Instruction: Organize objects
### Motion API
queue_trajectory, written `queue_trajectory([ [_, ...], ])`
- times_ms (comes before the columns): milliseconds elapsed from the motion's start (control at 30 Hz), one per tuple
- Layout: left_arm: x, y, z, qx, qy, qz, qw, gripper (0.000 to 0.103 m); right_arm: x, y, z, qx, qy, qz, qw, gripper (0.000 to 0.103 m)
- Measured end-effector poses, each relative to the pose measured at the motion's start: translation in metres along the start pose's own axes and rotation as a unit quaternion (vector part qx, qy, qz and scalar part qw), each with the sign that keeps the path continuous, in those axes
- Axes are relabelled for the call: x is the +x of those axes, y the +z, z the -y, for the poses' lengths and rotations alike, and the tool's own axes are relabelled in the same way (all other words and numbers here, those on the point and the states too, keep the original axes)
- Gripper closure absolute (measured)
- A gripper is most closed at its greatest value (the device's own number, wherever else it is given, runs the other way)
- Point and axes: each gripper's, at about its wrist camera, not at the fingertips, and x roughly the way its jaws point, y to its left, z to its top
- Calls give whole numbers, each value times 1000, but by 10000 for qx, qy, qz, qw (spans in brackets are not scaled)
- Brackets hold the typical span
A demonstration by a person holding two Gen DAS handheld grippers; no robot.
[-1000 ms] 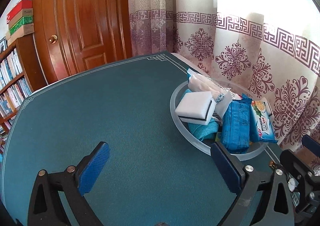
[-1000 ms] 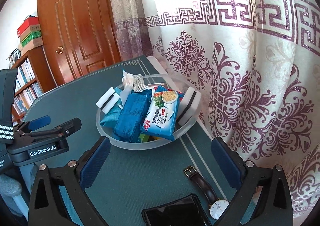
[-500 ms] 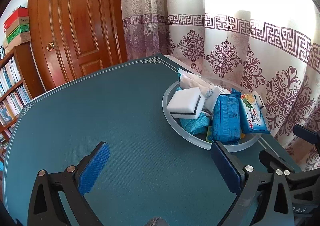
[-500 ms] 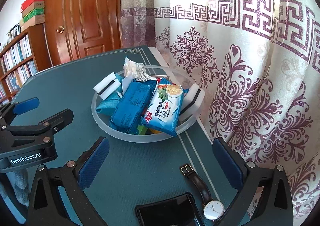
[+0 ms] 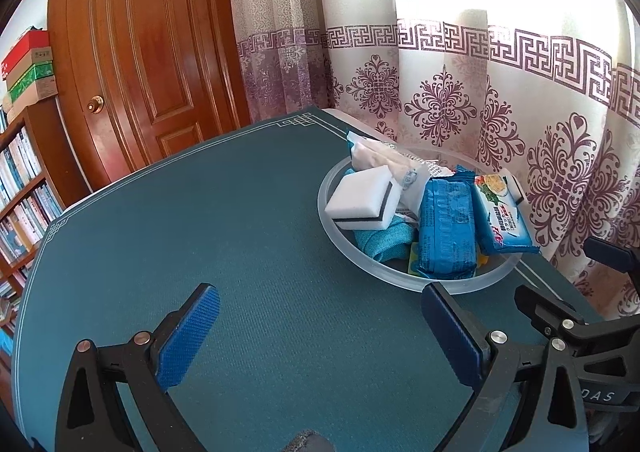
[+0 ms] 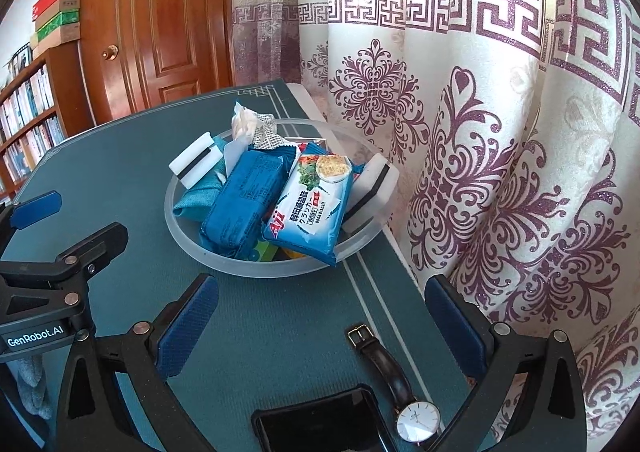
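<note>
Translucent bowl [image 6: 200,244] sits on the teal tabletop [image 5: 200,211], at the 1 o'clock edge near the patterned curtain [image 6: 500,171]. Bowl is piled full. Contents, right wrist view: blue biscuit packet [image 6: 310,203] lying on top toward 3 o'clock; darker blue wrapped packet [image 6: 244,203] touching its left side; teal cloth [image 6: 198,195] at 9 o'clock, under a white sponge [image 6: 196,161] with a black stripe; crumpled white wrapper [image 6: 250,123] standing up at 12 o'clock; second white sponge [image 6: 370,191] leaning on the rim at 3 o'clock. Something yellow-green shows beneath the packets, not identifiable.

Outside the bowl, toward 6 o'clock in the right wrist view: wristwatch [image 6: 394,384] with dark strap, flat on the tabletop, white dial toward the camera. Black phone [image 6: 320,420] just beside it on the left, screen up.

Right hand-held gripper [image 6: 320,316]: blue pads spread wide, nothing between them, above the watch and phone. Left hand-held gripper [image 5: 320,318]: likewise spread wide, nothing held, over bare tabletop at the bowl's 7 o'clock side.

Background at 10–11 o'clock: wooden door [image 5: 152,51], bookshelf [image 5: 24,179] with stacked boxes on top.
</note>
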Motion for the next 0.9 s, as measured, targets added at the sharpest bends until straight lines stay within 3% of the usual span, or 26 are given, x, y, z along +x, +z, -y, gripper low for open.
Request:
queue_trajectory([
  [900, 3, -3, 0, -4, -32, -30, 10000, 0, 2, 0, -2, -32, -15, -11, 10000, 0],
])
